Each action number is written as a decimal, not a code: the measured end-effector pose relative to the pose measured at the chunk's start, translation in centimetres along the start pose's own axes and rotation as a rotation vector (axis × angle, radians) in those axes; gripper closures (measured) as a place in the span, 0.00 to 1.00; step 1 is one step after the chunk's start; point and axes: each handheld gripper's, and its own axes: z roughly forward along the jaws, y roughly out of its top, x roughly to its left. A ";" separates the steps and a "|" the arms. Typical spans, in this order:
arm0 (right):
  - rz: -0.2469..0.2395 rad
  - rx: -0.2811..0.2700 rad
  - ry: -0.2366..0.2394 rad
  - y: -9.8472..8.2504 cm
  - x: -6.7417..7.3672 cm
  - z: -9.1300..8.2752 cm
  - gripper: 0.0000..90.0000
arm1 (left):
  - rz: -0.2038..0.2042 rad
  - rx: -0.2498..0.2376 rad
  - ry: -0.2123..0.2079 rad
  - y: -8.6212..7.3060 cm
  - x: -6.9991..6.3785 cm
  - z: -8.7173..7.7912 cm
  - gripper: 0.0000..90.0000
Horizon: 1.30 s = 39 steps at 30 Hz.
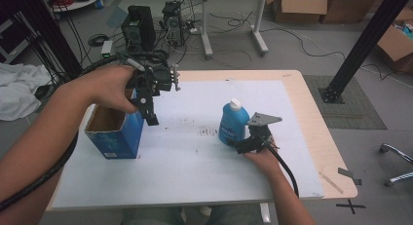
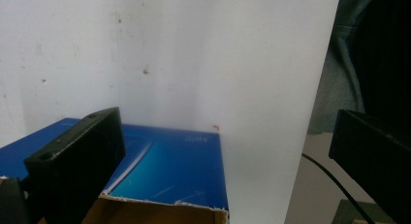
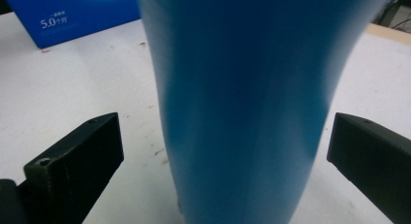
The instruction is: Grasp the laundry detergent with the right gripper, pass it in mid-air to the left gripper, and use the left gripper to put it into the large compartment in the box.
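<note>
A blue bottle (image 1: 233, 125) with a white cap stands upright on the white table top (image 1: 195, 171), right of the middle. My right gripper (image 1: 242, 143) sits low at its near side. In the right gripper view the bottle (image 3: 237, 107) stands between the jaws of the right gripper (image 3: 225, 127), which is open with a gap on each side. An open blue cardboard box (image 1: 114, 132) stands at the table's left. My left gripper (image 1: 150, 117) hangs over its right edge. In the left gripper view the left gripper (image 2: 225, 124) is open and holds nothing, with the box (image 2: 169, 175) below it.
Behind the table, computer towers (image 1: 139, 28) and cables lie on the floor by another desk (image 1: 234, 20). A black post (image 1: 363, 45) and cardboard boxes (image 1: 299, 6) stand at the right. White cloth (image 1: 19, 88) lies at the left.
</note>
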 end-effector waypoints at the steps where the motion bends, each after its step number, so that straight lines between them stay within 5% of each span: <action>1: 0.002 -0.008 -0.006 0.0 0.0 0.2 0.00 | 0.000 0.001 -0.001 0.0 0.0 0.0 0.00; 10: 0.018 -0.064 -0.043 -0.5 -0.2 0.5 0.05 | -0.002 0.007 -0.005 -0.1 0.0 0.2 0.00; 39: -0.012 -0.073 -0.041 -0.6 -0.3 0.7 0.28 | 0.002 0.018 -0.005 0.6 0.0 0.5 0.00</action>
